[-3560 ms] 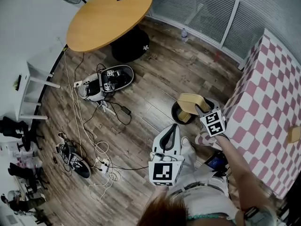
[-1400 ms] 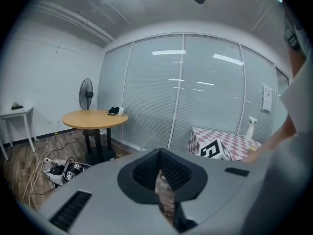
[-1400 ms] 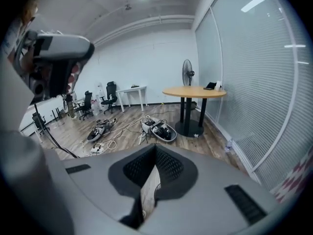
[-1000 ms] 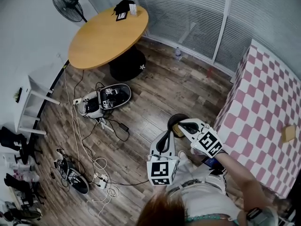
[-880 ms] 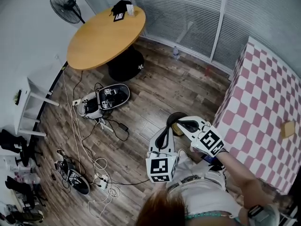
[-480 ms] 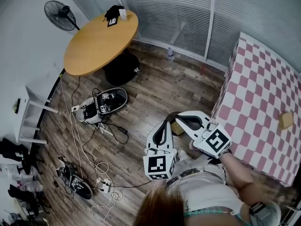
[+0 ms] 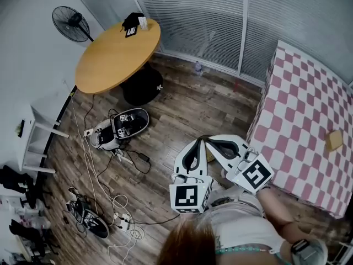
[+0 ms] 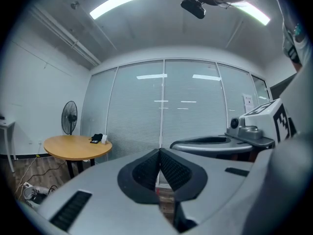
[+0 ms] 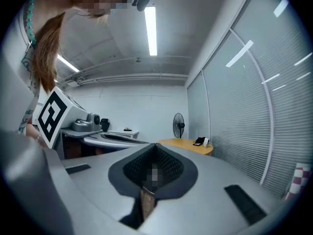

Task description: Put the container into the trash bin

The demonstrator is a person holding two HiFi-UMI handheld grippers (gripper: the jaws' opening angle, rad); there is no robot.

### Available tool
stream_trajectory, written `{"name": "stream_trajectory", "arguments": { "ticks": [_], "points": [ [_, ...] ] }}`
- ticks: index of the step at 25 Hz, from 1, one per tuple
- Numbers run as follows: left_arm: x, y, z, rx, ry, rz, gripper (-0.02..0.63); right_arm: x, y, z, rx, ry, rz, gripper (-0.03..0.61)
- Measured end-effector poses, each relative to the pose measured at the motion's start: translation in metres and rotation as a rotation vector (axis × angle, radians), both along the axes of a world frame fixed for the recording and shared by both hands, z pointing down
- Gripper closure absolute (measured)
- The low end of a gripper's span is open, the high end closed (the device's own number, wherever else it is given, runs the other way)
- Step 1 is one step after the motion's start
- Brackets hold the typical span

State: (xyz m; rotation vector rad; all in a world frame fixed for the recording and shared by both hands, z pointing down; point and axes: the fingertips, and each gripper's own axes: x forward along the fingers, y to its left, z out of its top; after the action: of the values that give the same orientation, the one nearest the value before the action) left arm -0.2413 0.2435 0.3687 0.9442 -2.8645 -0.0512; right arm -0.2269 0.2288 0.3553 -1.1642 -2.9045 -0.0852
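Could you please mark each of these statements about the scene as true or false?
1. The left hand-held gripper has its jaws closed with nothing between them. True.
2. The right hand-held gripper is gripping the container. False: its jaws are shut together and hold nothing.
3. A fan stands beside the round wooden table. True.
4. The checked table has nothing on it. False: a small tan block lies near its right edge in the head view.
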Motion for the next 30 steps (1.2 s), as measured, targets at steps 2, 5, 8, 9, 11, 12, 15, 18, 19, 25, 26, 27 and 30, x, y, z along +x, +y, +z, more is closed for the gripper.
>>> {"name": "stream_trajectory", "arguments": {
  "ticks": [2, 5, 8, 9, 11, 12, 15, 18, 19, 25, 26, 27, 30],
  "points": [
    [-0.001, -0.005, 0.006, -0.003, -0.006, 0.006, 0.601, -0.001, -0.003, 0.006, -0.019, 0.002, 0.016, 0.586],
    [-0.001, -0.007, 0.016, -0.017, -0.009, 0.009, 0.601, -0.002, -0.009, 0.016, -0.021, 0.007, 0.036, 0.586],
    [-0.003, -0.008, 0.015, -0.019, -0.006, 0.014, 0.601, -0.007, -0.012, 0.016, -0.019, 0.014, 0.05, 0.586],
    [-0.003, -0.008, 0.015, -0.02, -0.005, 0.015, 0.601, -0.008, -0.013, 0.016, -0.019, 0.017, 0.055, 0.586],
    [-0.004, -0.009, 0.014, -0.02, -0.004, 0.017, 0.601, -0.009, -0.015, 0.017, -0.017, 0.021, 0.059, 0.586],
    [-0.004, -0.01, 0.014, -0.021, -0.002, 0.019, 0.601, -0.009, -0.015, 0.017, -0.015, 0.021, 0.059, 0.586],
    [-0.003, -0.01, 0.016, -0.025, -0.004, 0.019, 0.601, -0.009, -0.016, 0.02, -0.008, 0.03, 0.06, 0.586],
    [0.0, -0.01, 0.008, -0.032, -0.01, 0.014, 0.601, -0.006, -0.017, 0.014, 0.003, 0.031, 0.061, 0.586],
    [0.001, -0.01, 0.003, -0.033, -0.011, 0.012, 0.601, -0.005, -0.017, 0.009, 0.004, 0.032, 0.063, 0.586],
    [0.001, -0.008, 0.014, -0.034, 0.003, 0.015, 0.601, -0.008, -0.018, 0.018, 0.001, 0.039, 0.074, 0.586],
    [0.001, -0.008, 0.016, -0.034, 0.0, 0.015, 0.601, -0.008, -0.018, 0.021, 0.001, 0.041, 0.075, 0.586],
    [0.001, -0.008, 0.017, -0.033, -0.002, 0.017, 0.601, -0.008, -0.018, 0.022, 0.002, 0.044, 0.076, 0.586],
    [0.001, -0.009, 0.017, -0.032, -0.002, 0.024, 0.601, -0.01, -0.019, 0.021, 0.005, 0.042, 0.081, 0.586]
  ]
}}
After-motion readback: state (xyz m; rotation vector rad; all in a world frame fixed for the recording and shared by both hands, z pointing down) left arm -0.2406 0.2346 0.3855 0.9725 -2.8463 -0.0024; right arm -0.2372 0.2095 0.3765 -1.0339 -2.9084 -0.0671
